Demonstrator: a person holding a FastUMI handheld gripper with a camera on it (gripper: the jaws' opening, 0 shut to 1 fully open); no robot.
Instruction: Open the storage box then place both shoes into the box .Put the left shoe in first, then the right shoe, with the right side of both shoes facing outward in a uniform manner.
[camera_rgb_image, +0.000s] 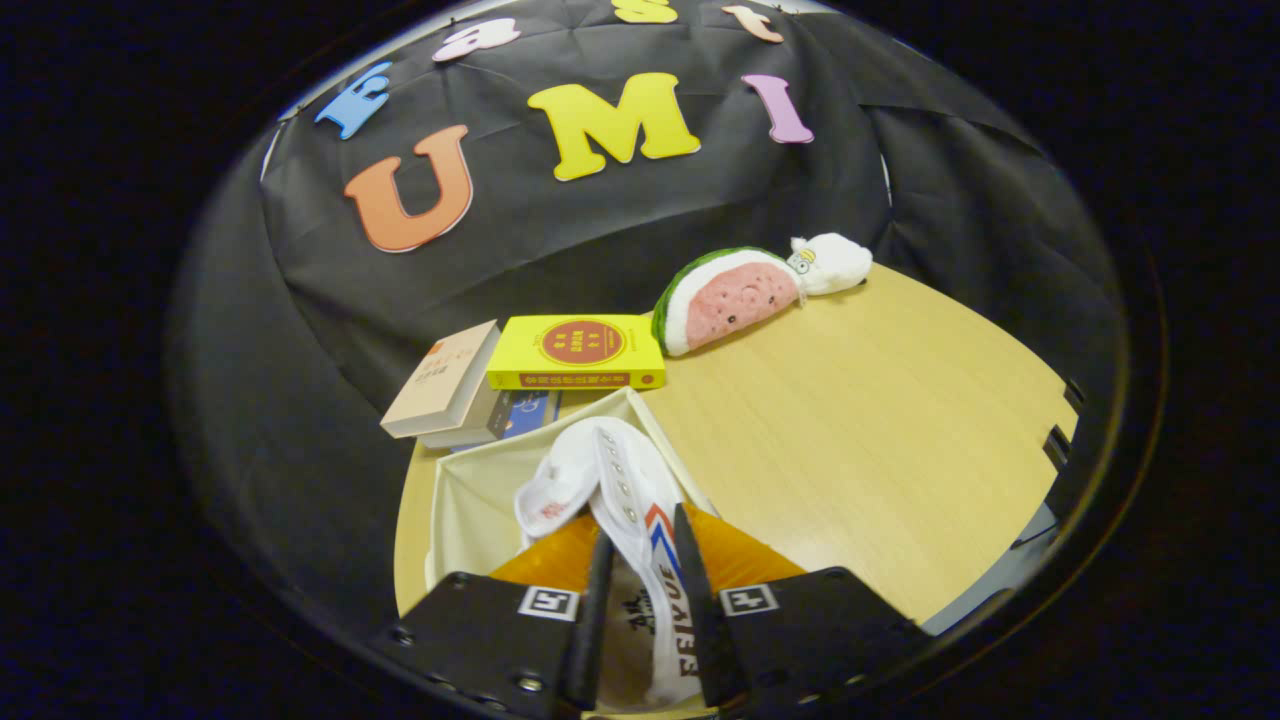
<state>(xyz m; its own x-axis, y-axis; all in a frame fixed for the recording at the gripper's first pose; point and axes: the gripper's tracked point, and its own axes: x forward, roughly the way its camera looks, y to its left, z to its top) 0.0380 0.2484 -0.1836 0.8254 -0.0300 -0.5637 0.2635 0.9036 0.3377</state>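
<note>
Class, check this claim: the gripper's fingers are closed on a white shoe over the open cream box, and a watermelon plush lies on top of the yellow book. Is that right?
Not quite. In the gripper view the watermelon plush lies on the table beside the yellow book, not on it. The rest holds: the gripper is shut on the white shoe over the open cream box.

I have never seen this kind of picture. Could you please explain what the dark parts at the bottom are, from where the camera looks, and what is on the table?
The camera rides on a hand-held gripper and looks forward along its two fingers, the dark bars at the bottom. They are closed on a white shoe, held over an open cream storage box on the wooden table. Beyond the box lie a yellow book, a beige book on top of a blue one, and a watermelon plush toy with a small white plush toy beside it.
</note>
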